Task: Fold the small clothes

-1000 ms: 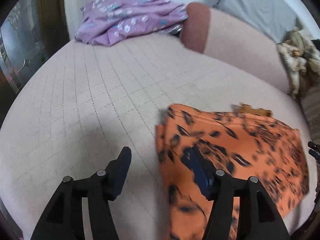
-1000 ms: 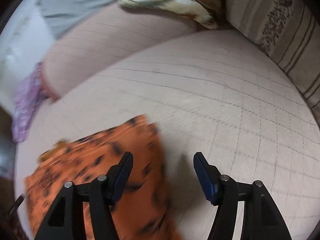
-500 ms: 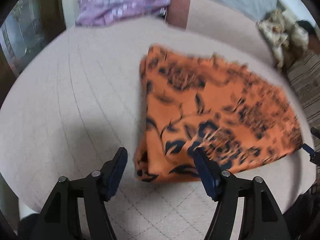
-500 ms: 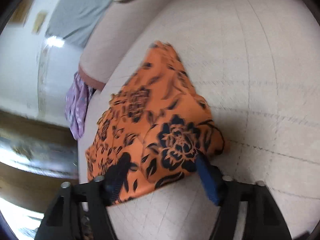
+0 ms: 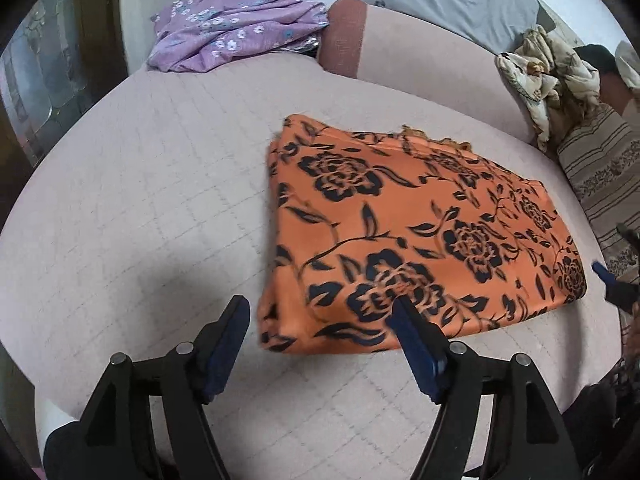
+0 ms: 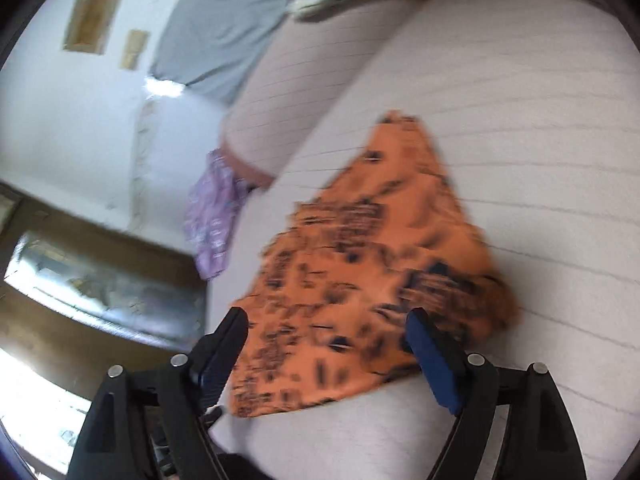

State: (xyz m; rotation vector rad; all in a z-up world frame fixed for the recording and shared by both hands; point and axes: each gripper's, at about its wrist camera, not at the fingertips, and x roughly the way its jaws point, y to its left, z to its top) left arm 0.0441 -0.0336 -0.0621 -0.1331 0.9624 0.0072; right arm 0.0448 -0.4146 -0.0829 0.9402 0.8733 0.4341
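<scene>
Orange cloth (image 5: pixel 420 236) with black flower print lies folded into a flat rectangle on the pale quilted cushion (image 5: pixel 140 200) of a sofa, toward the right of the seat in the left wrist view. Left gripper (image 5: pixel 320 316) hovers at the cloth's near-left corner, fingers (image 5: pixel 228 332) spread wide, released, holding nothing; its right finger overlaps the cloth's near edge in the picture, contact unclear. Right gripper (image 6: pixel 326 328) also released, fingers (image 6: pixel 432 356) wide apart over the other near corner of the cloth (image 6: pixel 360 280); this view is motion-blurred. Its blue tip shows at the right edge of the left wrist view, just beside the cloth. Purple floral garment (image 5: pixel 236 32) bunched at the far-left end of the seat, well apart from the cloth. Crumpled cream fabric (image 5: pixel 544 76) on the backrest at right, striped pillow (image 5: pixel 600 184) below it.
</scene>
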